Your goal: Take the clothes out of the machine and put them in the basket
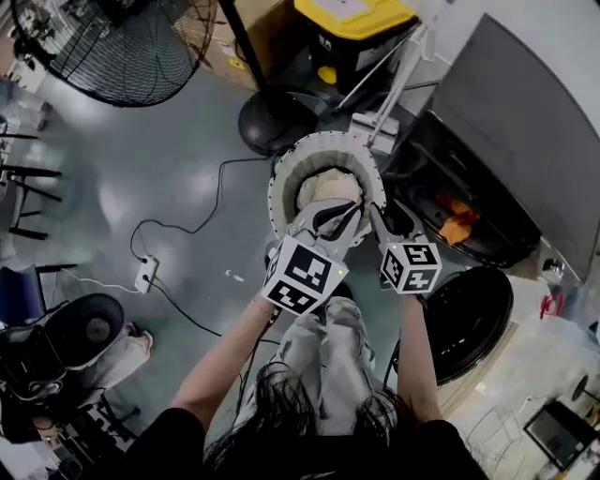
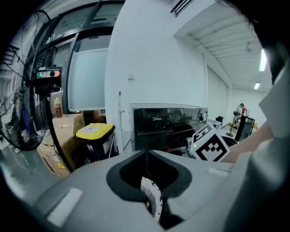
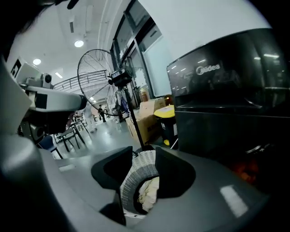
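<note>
Head view: fan (image 1: 112, 37) at top left. Power strip (image 1: 145, 274) lies on the floor (image 1: 187, 169) below it, cable attached.

Basket (image 1: 278, 183), white weave, stands at centre. Cream clothes (image 1: 328, 190) lie inside it. Bin (image 1: 354, 19) with a yellow lid stands beyond the basket.

Left gripper (image 1: 352, 210) is held over the basket's near rim and points into it. From this view I cannot tell whether it touches the clothes.

Left gripper view: left gripper (image 2: 146, 154) has its jaw tips pressed together, clenched, with nothing between them. A strip of basket (image 2: 154, 199) rim shows through the hollow below the tips. The right gripper's marker cube (image 2: 210, 145) shows just to the right.

Head view: right gripper (image 1: 392, 217) sits just beside the left one, at the basket's right edge.

Right gripper view: right gripper (image 3: 144, 153) has its jaws apart, released, gripping nothing. Basket (image 3: 136, 176) and clothes (image 3: 147, 192) show in the gap, farther off, clear of the pads.

Head view: machine (image 1: 525, 122), dark, stands at right. Its round door (image 1: 469, 323) hangs open. An orange cloth (image 1: 457, 223) lies in the opening, still inside the machine.
</note>
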Demonstrator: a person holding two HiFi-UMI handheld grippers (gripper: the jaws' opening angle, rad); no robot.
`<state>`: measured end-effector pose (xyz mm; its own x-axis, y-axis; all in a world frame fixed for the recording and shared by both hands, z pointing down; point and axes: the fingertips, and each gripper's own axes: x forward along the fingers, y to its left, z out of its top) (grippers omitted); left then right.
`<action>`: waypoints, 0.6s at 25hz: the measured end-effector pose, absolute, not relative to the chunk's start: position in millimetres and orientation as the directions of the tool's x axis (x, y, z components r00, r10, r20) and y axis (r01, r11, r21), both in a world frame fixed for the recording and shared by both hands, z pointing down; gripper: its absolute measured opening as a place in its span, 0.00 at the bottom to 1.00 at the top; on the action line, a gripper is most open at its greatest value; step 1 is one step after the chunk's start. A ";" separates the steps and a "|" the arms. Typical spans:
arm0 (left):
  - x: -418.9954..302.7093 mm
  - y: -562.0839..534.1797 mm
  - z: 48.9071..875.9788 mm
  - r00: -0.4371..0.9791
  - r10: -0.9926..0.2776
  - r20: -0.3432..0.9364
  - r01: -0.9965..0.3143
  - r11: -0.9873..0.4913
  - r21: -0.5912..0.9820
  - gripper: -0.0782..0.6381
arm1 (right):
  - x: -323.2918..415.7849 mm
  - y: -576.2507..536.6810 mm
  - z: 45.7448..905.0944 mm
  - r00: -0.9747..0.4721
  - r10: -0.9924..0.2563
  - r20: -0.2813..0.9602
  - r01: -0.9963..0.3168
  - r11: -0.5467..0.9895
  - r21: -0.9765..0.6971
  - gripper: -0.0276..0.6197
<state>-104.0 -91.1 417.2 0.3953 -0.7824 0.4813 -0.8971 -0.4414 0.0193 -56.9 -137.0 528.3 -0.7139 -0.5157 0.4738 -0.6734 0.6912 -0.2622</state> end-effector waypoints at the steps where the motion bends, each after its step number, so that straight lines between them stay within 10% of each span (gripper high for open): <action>1: -97.1 -89.7 416.9 0.411 -0.777 0.478 -0.889 -0.457 0.021 0.29 | -48.2 -136.4 526.4 -0.702 -0.534 0.472 -0.689 0.677 -0.259 0.31; 15: 21.5 -73.9 422.9 0.644 -0.630 0.434 -0.714 -0.699 0.047 0.29 | 104.7 -133.1 514.1 -0.438 -0.779 0.449 -0.899 0.388 -0.203 0.30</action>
